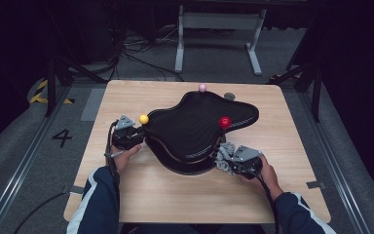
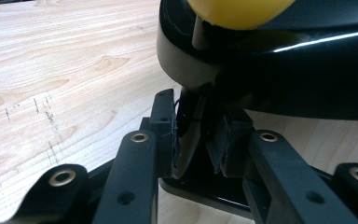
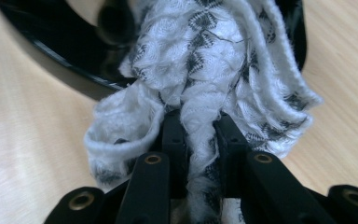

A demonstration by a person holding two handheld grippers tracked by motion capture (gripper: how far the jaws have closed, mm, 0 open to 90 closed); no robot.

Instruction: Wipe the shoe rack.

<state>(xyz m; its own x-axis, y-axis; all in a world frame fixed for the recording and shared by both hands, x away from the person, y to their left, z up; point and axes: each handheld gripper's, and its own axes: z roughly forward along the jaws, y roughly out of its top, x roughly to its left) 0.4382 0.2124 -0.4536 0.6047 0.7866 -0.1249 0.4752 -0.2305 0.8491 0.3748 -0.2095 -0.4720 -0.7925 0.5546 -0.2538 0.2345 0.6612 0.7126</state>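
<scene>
Left tongs (image 1: 137, 132) clamped on the rim of the black wavy tray (image 1: 195, 122), at its left lobe just under the yellow ball (image 1: 143, 119). In the left gripper view the rim (image 2: 186, 121) sits pinched between the pads. Right tongs (image 1: 222, 157) clenched on a white-and-black knit cloth (image 3: 200, 70), bunched against the tray's near right edge. So the cloth lies directly ahead of the right tongs, touching the tray; the right hand (image 1: 260, 170) is the nearer 1 for wiping. Tray sits mid-bench (image 1: 126, 195), long axis running near-left to far-right, glossy, ribbed. Red ball (image 1: 224, 122) on the right lobe, pink ball (image 1: 202, 87) at the far edge.
</scene>
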